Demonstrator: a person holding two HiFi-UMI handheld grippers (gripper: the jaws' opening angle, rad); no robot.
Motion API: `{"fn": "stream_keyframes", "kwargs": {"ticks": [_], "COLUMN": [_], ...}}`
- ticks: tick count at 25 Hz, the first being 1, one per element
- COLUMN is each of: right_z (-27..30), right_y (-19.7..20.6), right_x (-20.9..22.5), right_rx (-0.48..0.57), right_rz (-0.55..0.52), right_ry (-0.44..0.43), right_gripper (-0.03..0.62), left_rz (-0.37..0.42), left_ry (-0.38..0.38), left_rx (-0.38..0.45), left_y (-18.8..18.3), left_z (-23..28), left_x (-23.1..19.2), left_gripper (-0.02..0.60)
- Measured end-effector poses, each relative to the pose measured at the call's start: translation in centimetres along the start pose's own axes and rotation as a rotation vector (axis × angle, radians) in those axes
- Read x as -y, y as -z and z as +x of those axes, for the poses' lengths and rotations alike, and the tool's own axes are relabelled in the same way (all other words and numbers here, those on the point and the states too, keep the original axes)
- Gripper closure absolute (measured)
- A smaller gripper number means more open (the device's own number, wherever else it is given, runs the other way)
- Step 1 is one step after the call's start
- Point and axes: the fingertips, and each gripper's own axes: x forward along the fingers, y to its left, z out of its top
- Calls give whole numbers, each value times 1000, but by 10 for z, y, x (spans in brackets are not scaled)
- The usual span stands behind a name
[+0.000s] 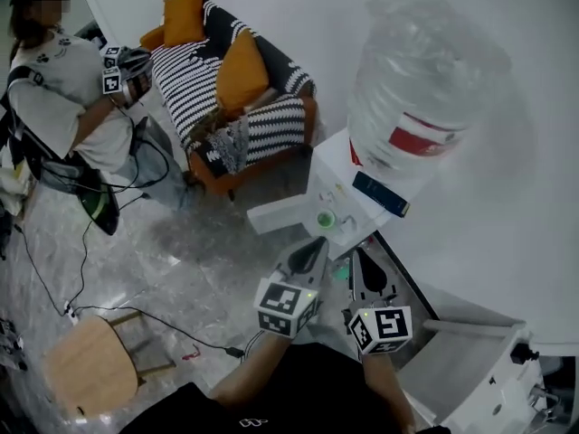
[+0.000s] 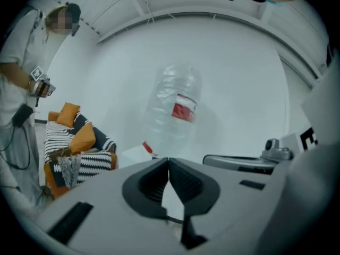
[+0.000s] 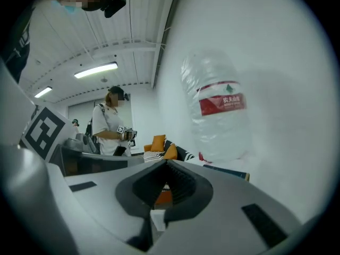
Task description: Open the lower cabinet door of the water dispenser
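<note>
White water dispenser (image 1: 333,174) upright, bottle (image 1: 425,70) atop, front apparently toward sofa (image 1: 226,89)

Ahead of both dark grey jaw pairs a white water dispenser (image 1: 330,174) bears a clear bottle (image 1: 425,61) with a red label (image 1: 421,141), left of them a black-and-white striped sofa (image 1: 190,89) holds orange cushions (image 1: 240,70), and cubes on the left gripper (image 1: 315,245) and right gripper (image 1: 362,259) show black-and-white square markers.

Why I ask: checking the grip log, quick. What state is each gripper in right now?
Left gripper: closed, jaws together, holding nothing.
Right gripper: closed, jaws together, holding nothing.
</note>
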Motion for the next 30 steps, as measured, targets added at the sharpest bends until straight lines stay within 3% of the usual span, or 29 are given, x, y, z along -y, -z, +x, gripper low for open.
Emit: {"fn": "stream_keyframes", "kwargs": {"ticks": [7, 12, 16, 22, 30], "right_z": [-10, -22, -24, -18, -12], "right_y": [-59, -90, -96, -99, -95], "right_x": [1, 14, 21, 26, 22], "right_rx": [115, 191, 207, 199, 186], "right_rz": [-38, -45, -29, -39, -39], "right_ry": [-10, 33, 73, 98, 79], "right_gripper": [583, 583, 583, 583, 583], "left_rz": [133, 155, 187, 211, 208], "left_ry": [101, 133, 119, 156, 161], "left_rx": [62, 83, 95, 82, 85], "left_y": [-63, -81, -93, -92, -92], "left_z": [8, 12, 15, 21, 23], "left_x": [32, 47, 53, 64, 60], "left_gripper": [571, 571, 571, 571, 571]}}
